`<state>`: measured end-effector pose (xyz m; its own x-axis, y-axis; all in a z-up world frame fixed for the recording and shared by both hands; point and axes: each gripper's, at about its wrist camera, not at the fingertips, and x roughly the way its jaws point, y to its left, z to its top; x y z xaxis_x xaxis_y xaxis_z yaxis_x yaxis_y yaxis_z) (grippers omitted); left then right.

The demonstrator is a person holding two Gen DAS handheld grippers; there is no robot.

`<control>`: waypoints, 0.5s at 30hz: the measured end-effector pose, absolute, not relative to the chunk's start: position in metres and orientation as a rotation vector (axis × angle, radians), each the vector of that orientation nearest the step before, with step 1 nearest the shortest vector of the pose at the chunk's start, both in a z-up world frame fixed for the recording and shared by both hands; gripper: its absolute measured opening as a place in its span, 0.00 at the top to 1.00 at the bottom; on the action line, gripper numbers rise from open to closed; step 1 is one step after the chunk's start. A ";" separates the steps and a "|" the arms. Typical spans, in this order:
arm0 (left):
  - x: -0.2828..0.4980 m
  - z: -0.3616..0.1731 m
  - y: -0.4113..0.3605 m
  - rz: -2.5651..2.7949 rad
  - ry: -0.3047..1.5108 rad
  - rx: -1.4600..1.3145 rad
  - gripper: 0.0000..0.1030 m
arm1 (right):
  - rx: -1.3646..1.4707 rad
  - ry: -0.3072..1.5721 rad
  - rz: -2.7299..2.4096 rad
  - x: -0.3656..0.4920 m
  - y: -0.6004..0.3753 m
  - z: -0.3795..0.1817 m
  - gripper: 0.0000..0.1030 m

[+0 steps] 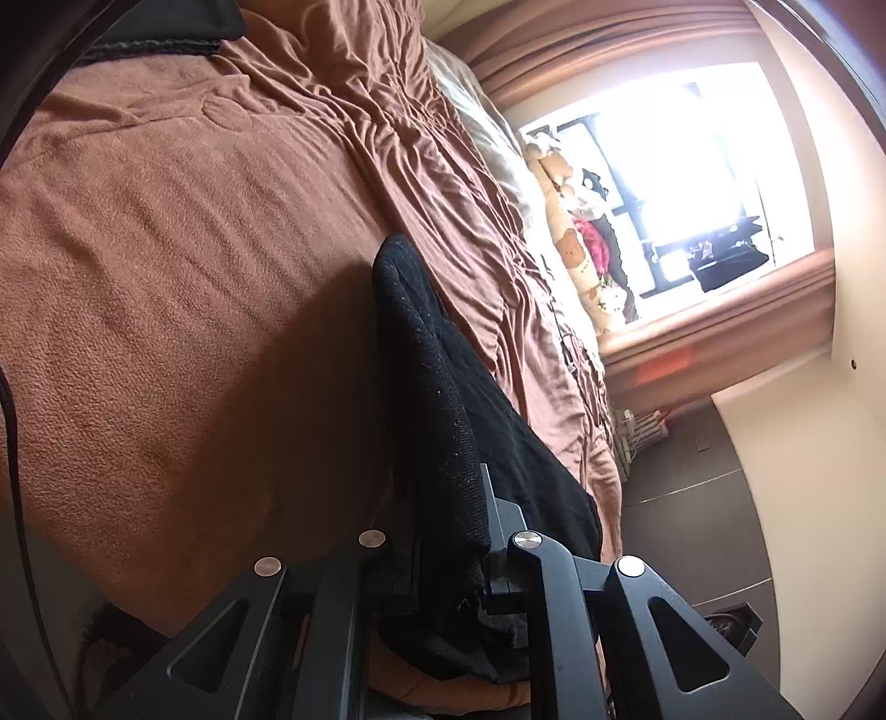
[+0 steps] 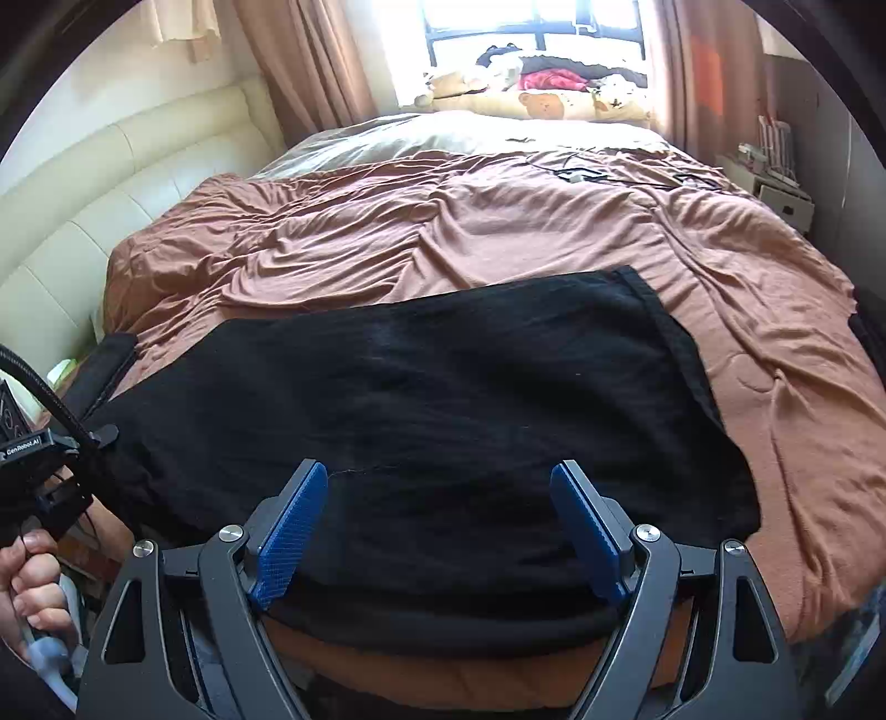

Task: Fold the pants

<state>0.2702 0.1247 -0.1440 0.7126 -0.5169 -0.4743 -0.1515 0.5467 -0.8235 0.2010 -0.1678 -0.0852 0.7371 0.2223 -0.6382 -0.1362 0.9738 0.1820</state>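
Closest in, the right gripper [image 2: 437,531] hangs over the near edge of the black pants [image 2: 421,399] with its blue pads [image 2: 290,534] spread wide and nothing between them; the cloth lies below and ahead of it, not pinched. The left gripper [image 1: 443,559] is clamped on a fold of the same pants, which rises between its jaws in the left wrist view. In the right wrist view, the hand [image 2: 33,576] that holds it shows at the left edge.

The pants lie flat on the brown blanket [image 2: 747,310] at the near end of the bed. They look already doubled, with the long side running left to right across the right gripper's line of sight and a hemmed edge [image 2: 670,338] slanting away on the right. The free right gripper sits about mid-width on the near edge. By my reckoning, the next fold turns on that: it has to shift sideways to a corner, or drop straight onto the near edge, while the left end is held.

Around the pants the blanket is rumpled but bare, so nothing blocks a fold away from me. Farther off some thin dark cables [image 2: 581,174] lie on the blanket, well apart from the pants. Beyond them are a pale sheet, a bear-print pillow [image 2: 554,102] and the bright window [image 2: 531,22].
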 end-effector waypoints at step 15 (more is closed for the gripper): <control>0.265 -0.154 0.124 -0.209 0.730 -1.009 0.86 | 0.105 0.851 0.294 0.278 -0.126 -0.125 0.67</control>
<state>0.2648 0.1242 -0.1535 0.7481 -0.4795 -0.4587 -0.1644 0.5358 -0.8282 0.2779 -0.1256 -0.1247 0.6219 0.2968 -0.7246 -0.2133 0.9546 0.2080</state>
